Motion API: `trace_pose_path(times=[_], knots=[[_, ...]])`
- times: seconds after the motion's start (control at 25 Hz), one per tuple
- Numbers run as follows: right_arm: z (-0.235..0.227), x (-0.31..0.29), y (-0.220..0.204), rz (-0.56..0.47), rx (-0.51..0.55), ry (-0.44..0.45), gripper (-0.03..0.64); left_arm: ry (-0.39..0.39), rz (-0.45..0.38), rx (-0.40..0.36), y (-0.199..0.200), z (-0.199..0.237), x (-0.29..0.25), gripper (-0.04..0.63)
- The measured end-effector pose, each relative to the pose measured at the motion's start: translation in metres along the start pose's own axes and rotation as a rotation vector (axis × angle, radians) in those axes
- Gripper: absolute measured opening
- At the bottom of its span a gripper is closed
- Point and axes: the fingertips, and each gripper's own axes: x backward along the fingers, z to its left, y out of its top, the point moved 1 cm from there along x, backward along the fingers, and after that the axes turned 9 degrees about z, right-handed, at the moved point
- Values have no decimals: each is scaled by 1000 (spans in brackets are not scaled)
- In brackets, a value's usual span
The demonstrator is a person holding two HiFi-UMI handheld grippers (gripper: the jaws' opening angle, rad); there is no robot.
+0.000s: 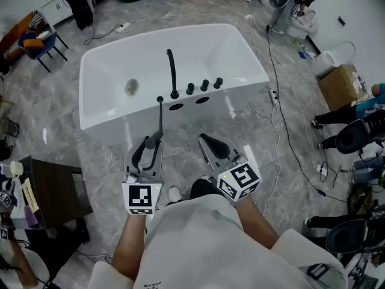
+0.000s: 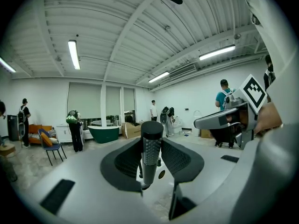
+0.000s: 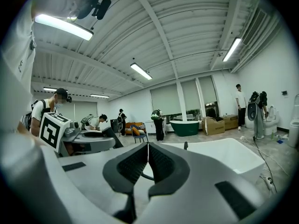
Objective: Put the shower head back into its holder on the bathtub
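- The slim black stick-shaped shower head (image 1: 160, 116) (image 2: 152, 146) stands upright at the centre of the head view, in front of the near wall of the glossy white bathtub (image 1: 108, 59) (image 3: 229, 155).
- The left gripper (image 1: 150, 144) (image 2: 152, 160) has its fingers clamped on the shower head's textured shaft.
- The right gripper (image 1: 210, 142) (image 3: 147, 164), just to the right, has its fingers pressed together on nothing.
- Two dark openings (image 1: 175, 107) sit in the tub's near rim, below a curved black spout (image 1: 172, 71) and three black knobs (image 1: 204, 85).
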Motion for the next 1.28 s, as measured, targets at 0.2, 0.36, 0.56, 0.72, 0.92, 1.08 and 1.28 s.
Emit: trace_pose_path(times=[0.2, 0.36, 0.56, 0.72, 0.92, 1.08, 1.28], knots=[[6, -7, -1, 12, 1, -12, 19, -15, -11, 1, 2, 9, 1, 140], [4, -13, -2, 16, 3, -9, 20, -20, -9, -1, 3, 11, -2, 140], [-5, -28, 0, 16, 2, 7, 19, -13, -6, 3, 5, 17, -11, 140], [-16, -43, 7, 11, 3, 23, 19, -5, -6, 7, 10, 25, -23, 140], [-34, -63, 15, 18, -2, 41, 20, 4, 2, 12, 18, 32, -43, 140], [-47, -82, 23, 18, -1, 55, 20, 10, 8, 11, 24, 42, -62, 140], [-62, -105, 30, 27, -5, 70, 19, 17, 16, 16, 30, 54, -84, 140]])
